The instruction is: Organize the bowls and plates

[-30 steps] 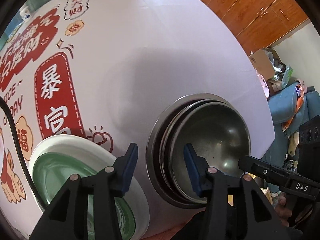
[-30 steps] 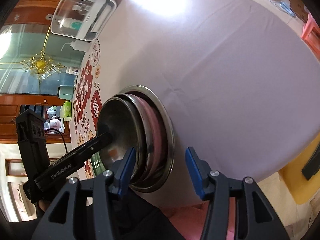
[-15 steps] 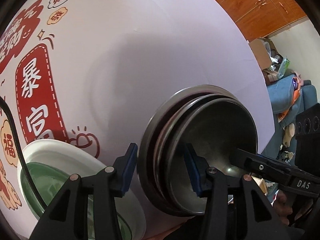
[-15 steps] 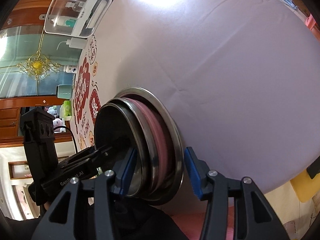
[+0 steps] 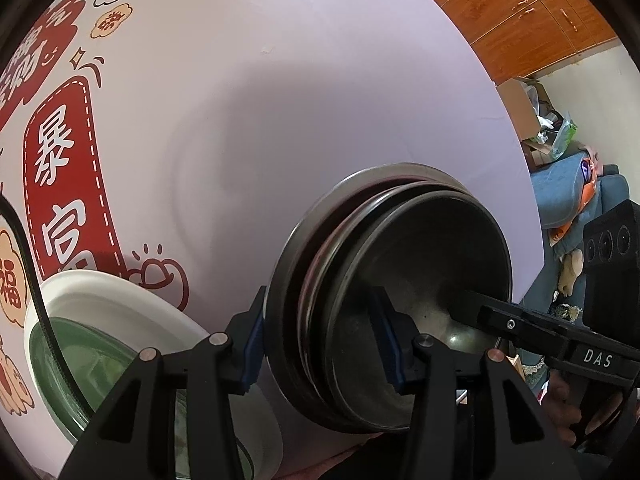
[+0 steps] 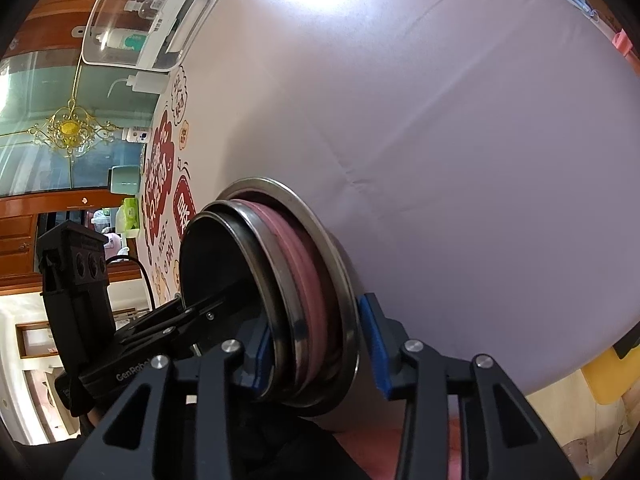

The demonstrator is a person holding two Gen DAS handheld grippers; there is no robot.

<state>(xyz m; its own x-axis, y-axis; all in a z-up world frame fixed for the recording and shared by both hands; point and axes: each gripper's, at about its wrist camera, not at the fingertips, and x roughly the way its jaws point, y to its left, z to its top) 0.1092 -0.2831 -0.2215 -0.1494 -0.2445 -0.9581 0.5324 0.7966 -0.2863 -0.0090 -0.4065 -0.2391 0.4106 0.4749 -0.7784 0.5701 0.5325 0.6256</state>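
A stack of steel bowls [image 5: 420,280] with a pink bowl [image 6: 304,264] among them sits on a wide steel plate [image 5: 292,264] near the table's front edge. My left gripper [image 5: 318,308] straddles the stack's left rim, one pad outside the wide plate and the other inside the top bowl; its jaws stand apart. My right gripper [image 6: 316,316] straddles the right rim [image 6: 348,320] and its jaws are closing, with the rims between the pads. The right gripper's finger [image 5: 520,316] also reaches into the top bowl in the left wrist view. A white plate with a green centre [image 5: 100,300] lies to the left.
The lavender tablecloth [image 6: 460,140] carries red printed signs [image 5: 60,160] on the left. A clear lidded box with bottles [image 6: 148,20] and a squeeze bottle [image 6: 144,80] stand at the far side. Wooden cupboards [image 5: 520,20] and a cluttered blue sofa [image 5: 568,200] lie beyond the table's right edge.
Both grippers have closed in on the stack, which now fills more of each view. The right jaws have narrowed around the stack's rim. The left jaws keep the same width.
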